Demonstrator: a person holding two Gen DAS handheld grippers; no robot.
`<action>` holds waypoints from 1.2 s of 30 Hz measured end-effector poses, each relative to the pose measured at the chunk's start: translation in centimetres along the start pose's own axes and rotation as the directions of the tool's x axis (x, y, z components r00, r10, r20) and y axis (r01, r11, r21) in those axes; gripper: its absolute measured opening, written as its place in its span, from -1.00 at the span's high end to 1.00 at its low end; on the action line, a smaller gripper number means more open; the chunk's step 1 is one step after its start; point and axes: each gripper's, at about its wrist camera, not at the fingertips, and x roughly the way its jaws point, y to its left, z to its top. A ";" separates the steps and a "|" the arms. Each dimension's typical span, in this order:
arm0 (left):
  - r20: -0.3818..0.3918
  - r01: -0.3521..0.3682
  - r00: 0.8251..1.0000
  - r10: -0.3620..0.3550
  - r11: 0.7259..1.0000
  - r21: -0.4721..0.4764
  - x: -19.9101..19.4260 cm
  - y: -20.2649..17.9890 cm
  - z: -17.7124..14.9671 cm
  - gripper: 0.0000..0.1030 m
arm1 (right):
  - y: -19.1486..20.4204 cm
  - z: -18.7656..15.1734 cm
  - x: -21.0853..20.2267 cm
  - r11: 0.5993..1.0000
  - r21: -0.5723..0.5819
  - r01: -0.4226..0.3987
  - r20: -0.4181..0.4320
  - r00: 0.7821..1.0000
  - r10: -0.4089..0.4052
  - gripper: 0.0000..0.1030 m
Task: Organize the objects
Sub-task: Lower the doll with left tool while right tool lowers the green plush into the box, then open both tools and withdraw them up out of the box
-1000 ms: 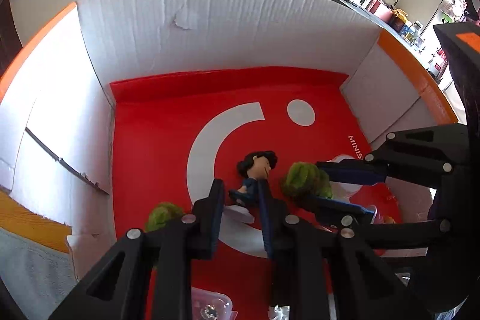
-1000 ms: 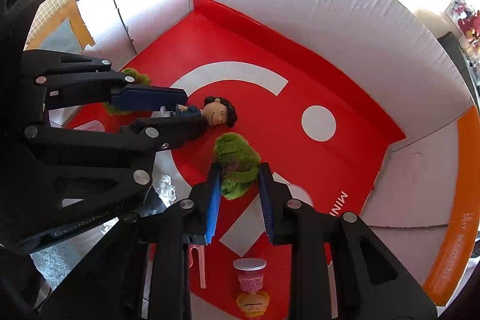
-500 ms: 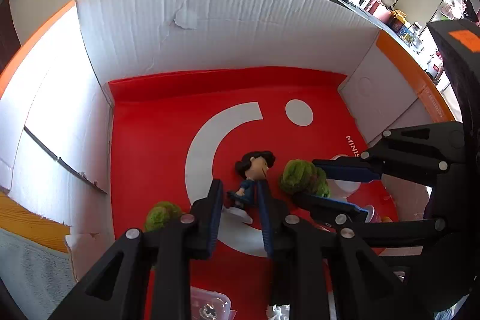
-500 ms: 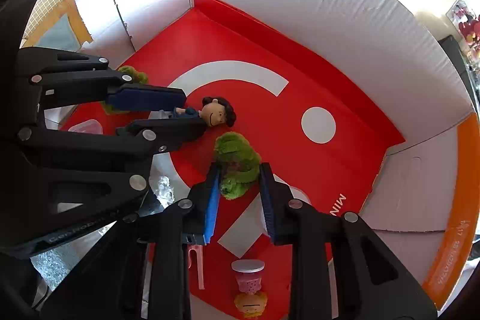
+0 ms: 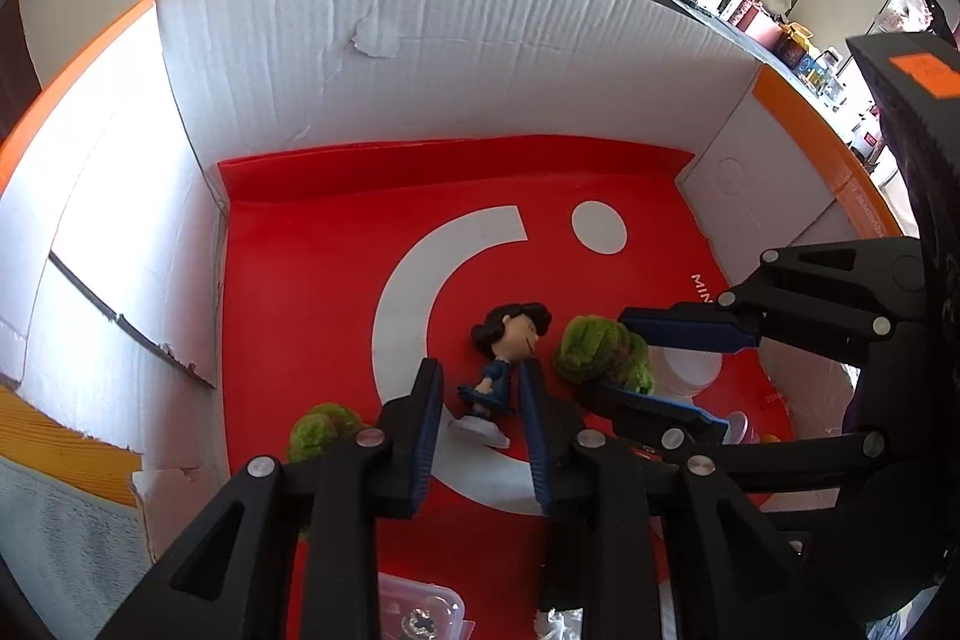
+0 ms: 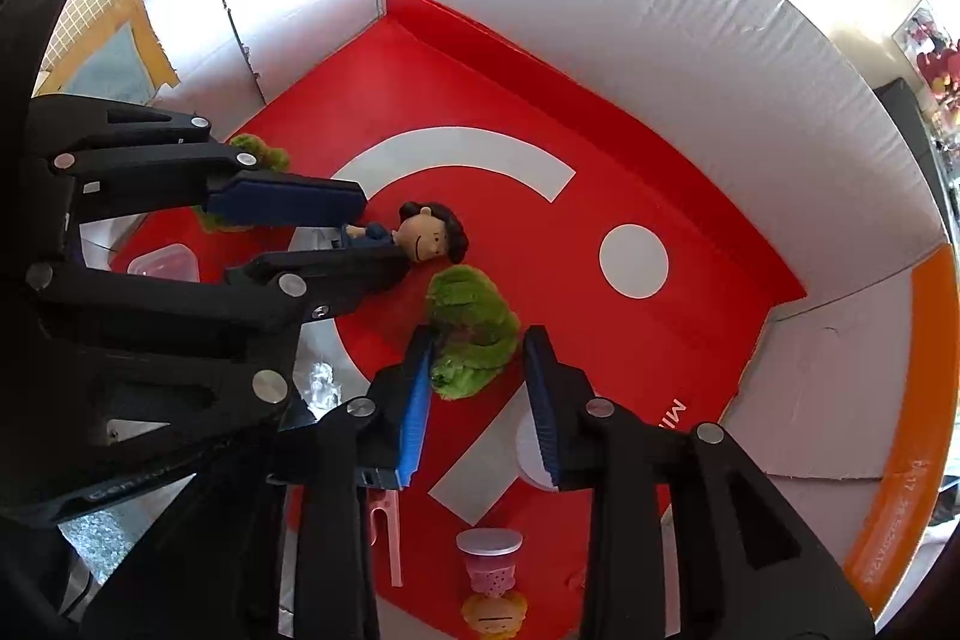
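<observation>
We're down inside the white cardboard box (image 5: 456,58) with the red liner (image 5: 312,292), both tools pointing steeply at its floor. Our left hand-held gripper (image 5: 480,388) straddles the little dark-haired figurine (image 5: 501,367), which lies on the liner with its round base toward us; the jaws are easing apart, with a clear gap on the left pad side, so the doll sits between them, not pinched. Our right hand-held gripper (image 6: 480,370) is opening too, its blue pads either side of the green mossy clump (image 6: 471,325); the left pad is just at the clump's edge, the right one stands clear. A second green clump (image 5: 321,430) lies by the left wall. Nearer us: a pink cup figure (image 6: 489,568), a pink toy chair (image 6: 387,526) and a clear plastic case (image 5: 420,604).
</observation>
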 end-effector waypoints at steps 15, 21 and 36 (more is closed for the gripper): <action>0.007 0.004 1.000 -0.004 1.000 -0.009 -0.5 0.1 -0.2 0.37 | -0.6 -0.4 -0.5 1.000 -0.022 0.009 0.008 1.000 -0.008 -0.15; 0.013 0.012 1.000 -0.012 1.000 -0.013 -0.8 0.0 -0.2 0.37 | -1.3 -0.5 -1.1 1.000 -0.014 0.009 0.023 1.000 -0.009 -0.15; 0.077 0.016 0.997 -0.016 1.000 0.005 -4.8 -1.1 -0.9 0.14 | 0.4 0.2 -4.6 0.999 0.004 0.040 0.058 0.998 -0.040 -0.16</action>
